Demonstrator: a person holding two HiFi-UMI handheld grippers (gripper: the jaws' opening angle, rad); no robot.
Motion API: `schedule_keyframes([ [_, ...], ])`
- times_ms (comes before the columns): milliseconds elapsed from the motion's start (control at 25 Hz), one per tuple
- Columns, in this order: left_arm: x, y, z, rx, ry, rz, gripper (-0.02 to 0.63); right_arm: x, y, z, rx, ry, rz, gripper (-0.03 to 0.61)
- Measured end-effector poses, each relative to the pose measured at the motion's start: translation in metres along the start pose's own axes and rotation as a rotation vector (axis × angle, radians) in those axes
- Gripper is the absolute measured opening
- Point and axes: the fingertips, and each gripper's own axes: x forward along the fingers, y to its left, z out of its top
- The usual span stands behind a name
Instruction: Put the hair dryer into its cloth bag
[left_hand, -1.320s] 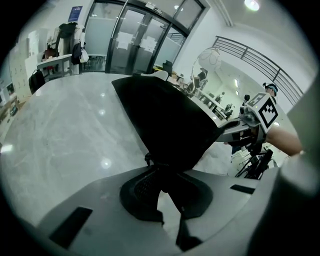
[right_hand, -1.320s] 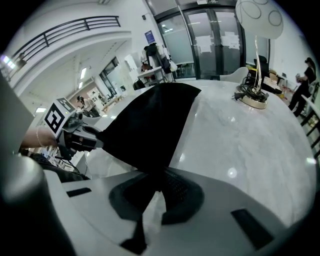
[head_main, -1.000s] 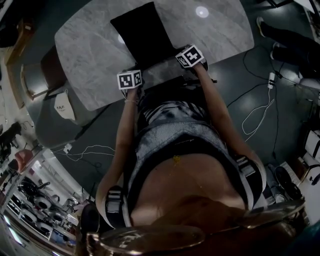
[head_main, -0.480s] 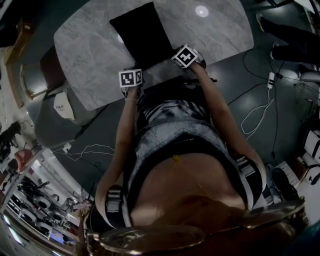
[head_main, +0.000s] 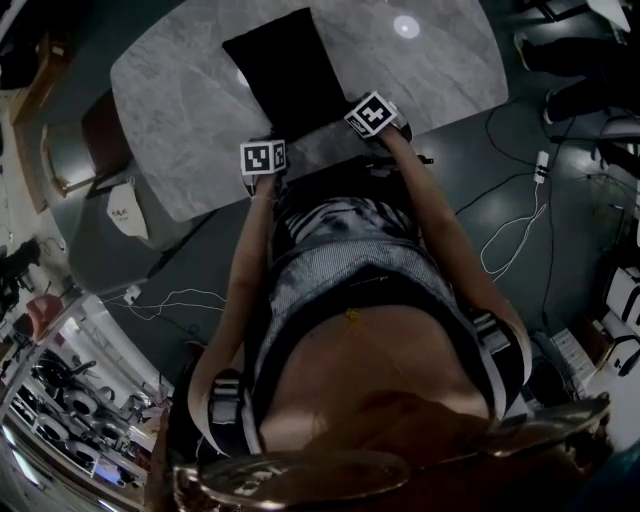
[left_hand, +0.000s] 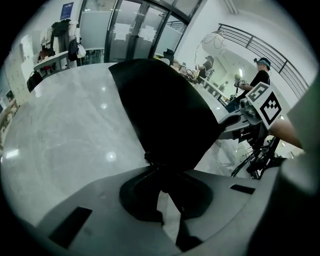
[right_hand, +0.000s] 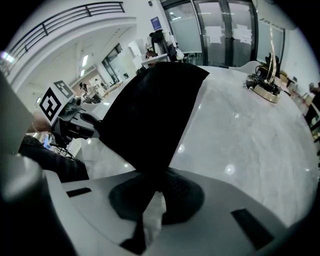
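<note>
A flat black cloth bag lies on the grey marble table, its near edge toward me. My left gripper is shut on the bag's near left corner; in the left gripper view the black cloth runs down into the closed left gripper. My right gripper is shut on the near right corner, and the cloth is pinched in the right gripper. No hair dryer shows in any view; the bag hides whatever is inside.
A brass-coloured object with cords sits far off on the table. On the floor at the left are a chair and a white paper bag, with cables at the right. A person's legs show at the upper right.
The right gripper has edged slightly up and left toward the bag and tilted a little. The left gripper and the bag have hardly moved.
</note>
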Motion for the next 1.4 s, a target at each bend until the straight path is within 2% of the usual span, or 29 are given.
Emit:
schedule_keyframes([
  [160,0.004,0.000,0.000,0.013,0.018,-0.008,0.009,0.001,-0.002,0.001,0.002,0.022,0.001,0.068],
  [280,0.002,-0.004,0.001,0.057,0.027,-0.013,0.009,0.000,-0.002,0.000,-0.018,0.042,-0.014,0.069],
  [440,0.005,-0.003,-0.001,0.113,0.028,-0.018,0.009,0.002,-0.002,0.000,0.024,0.066,-0.017,0.069],
  [560,0.005,0.000,0.001,0.217,0.046,0.041,0.009,0.003,-0.002,0.001,0.022,0.063,-0.030,0.069],
  [640,0.006,0.003,0.002,0.254,0.050,0.072,0.009,0.004,-0.001,0.002,0.015,0.053,-0.038,0.069],
  [880,0.003,-0.002,0.001,0.181,-0.022,-0.009,0.011,0.003,0.004,0.003,-0.058,0.028,0.027,0.069],
  [1040,0.001,-0.005,0.001,0.172,-0.025,-0.033,0.011,-0.003,0.007,0.002,-0.074,0.031,0.046,0.071],
  [1240,-0.013,-0.006,0.005,0.193,-0.041,-0.021,0.012,-0.017,0.014,0.005,-0.116,0.024,0.047,0.075],
  [1320,-0.022,-0.008,0.009,0.181,-0.075,-0.017,0.037,-0.024,0.015,0.005,-0.149,0.030,0.036,0.098],
  [1400,-0.031,-0.009,0.013,0.159,-0.116,-0.017,0.111,-0.030,0.018,0.004,-0.185,0.040,0.033,0.157],
])
